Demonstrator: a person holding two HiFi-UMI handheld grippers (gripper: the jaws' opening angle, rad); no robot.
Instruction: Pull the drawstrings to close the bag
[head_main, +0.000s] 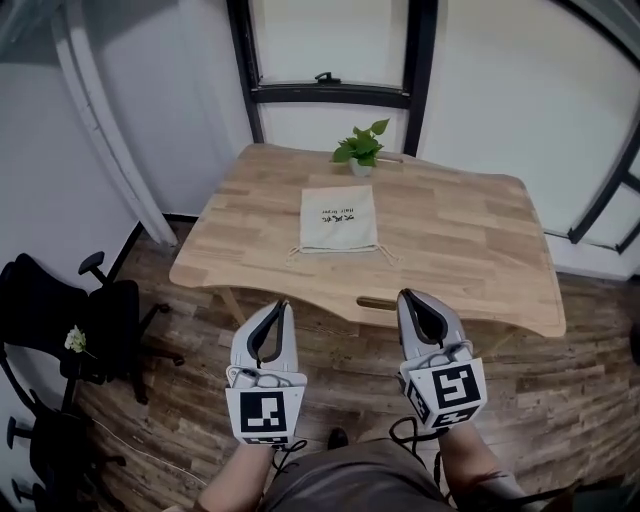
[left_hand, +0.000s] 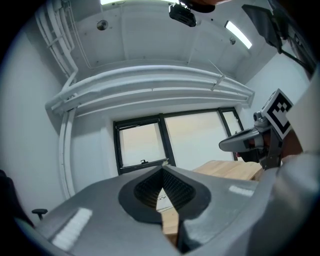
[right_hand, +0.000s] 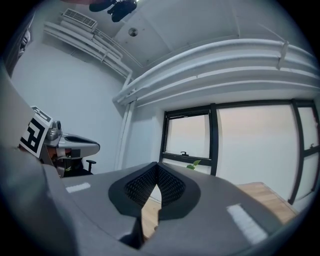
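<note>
You're in a small office room, pale wooden table (head_main: 470, 240) at your 12 o'clock, black swivel chairs (head_main: 105, 315) at 9 o'clock, dark-framed windows (head_main: 330, 40) beyond, potted plant (head_main: 360, 148) at the table's far edge, plank floor (head_main: 590, 400), white walls.

Cream bag (head_main: 339, 218), light wooden table (head_main: 460, 245), green plant (head_main: 360, 147), black chair (head_main: 60, 320)

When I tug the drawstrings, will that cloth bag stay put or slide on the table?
The cloth bag lies flat and looks empty, so it is probably light and floppy, and may slide on the wooden table rather than cinch. Its drawstrings look thin and limp, likely hard to pinch.
</note>
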